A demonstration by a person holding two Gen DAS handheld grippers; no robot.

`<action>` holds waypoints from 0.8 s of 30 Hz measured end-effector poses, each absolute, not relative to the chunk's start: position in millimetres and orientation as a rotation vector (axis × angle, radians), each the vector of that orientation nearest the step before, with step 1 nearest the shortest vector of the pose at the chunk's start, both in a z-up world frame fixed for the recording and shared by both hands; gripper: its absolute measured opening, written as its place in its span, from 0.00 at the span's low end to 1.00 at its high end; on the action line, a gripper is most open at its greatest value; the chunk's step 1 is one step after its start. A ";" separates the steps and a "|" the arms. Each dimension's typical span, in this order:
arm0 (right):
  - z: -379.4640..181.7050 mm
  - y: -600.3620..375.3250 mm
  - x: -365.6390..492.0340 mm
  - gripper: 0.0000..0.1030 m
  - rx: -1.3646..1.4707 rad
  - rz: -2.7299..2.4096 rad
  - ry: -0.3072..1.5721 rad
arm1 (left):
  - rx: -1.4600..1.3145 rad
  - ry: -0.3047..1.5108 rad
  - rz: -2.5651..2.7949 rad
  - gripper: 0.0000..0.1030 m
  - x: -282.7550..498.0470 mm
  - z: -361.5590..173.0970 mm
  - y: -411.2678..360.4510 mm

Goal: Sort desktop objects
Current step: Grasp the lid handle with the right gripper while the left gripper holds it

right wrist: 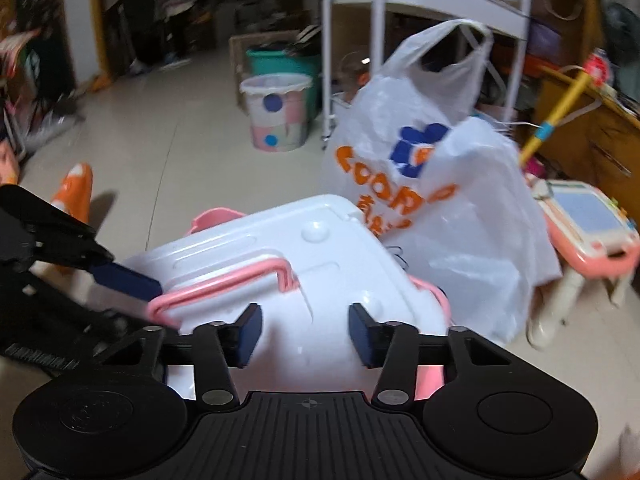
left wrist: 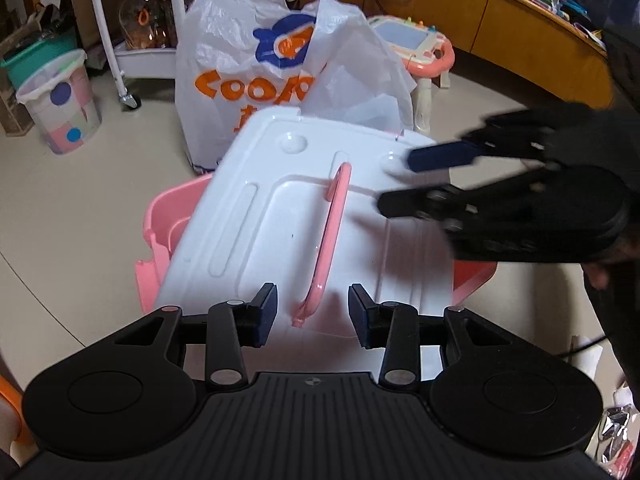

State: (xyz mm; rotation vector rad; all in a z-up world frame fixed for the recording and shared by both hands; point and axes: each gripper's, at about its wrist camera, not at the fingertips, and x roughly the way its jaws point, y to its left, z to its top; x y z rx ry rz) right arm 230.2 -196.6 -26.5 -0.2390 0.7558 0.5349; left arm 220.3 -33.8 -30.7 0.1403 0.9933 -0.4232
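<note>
Two grippers, left [left wrist: 312, 316] and right [right wrist: 305, 336], fingers spread and empty over my white lid [left wrist: 280, 216]; next, I judge, pinch its pink handle [left wrist: 326, 240] to lift.

I count one pink storage box [left wrist: 160, 240] under one white lid [left wrist: 280, 208] that carries one pink handle [left wrist: 332, 232]. Behind it stand two white plastic bags [left wrist: 240, 60], one spotted waste bin [left wrist: 60, 100], one green basket [left wrist: 40, 56] and one pink drawing-board toy [left wrist: 416, 44]. Two hand-held grippers: left [left wrist: 312, 316], right [right wrist: 305, 334].
</note>
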 end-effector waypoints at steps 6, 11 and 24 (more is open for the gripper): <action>-40.9 -181.4 246.2 0.34 -0.308 0.606 0.744 | 0.135 1.030 -0.433 0.23 224.5 -40.7 -34.7; -47.6 -173.5 252.2 0.30 -0.334 0.617 0.727 | 0.119 1.038 -0.431 0.14 229.4 -41.3 -30.5; -45.5 -155.9 253.4 0.08 -0.348 0.587 0.706 | 0.148 1.032 -0.416 0.08 232.2 -39.9 -31.7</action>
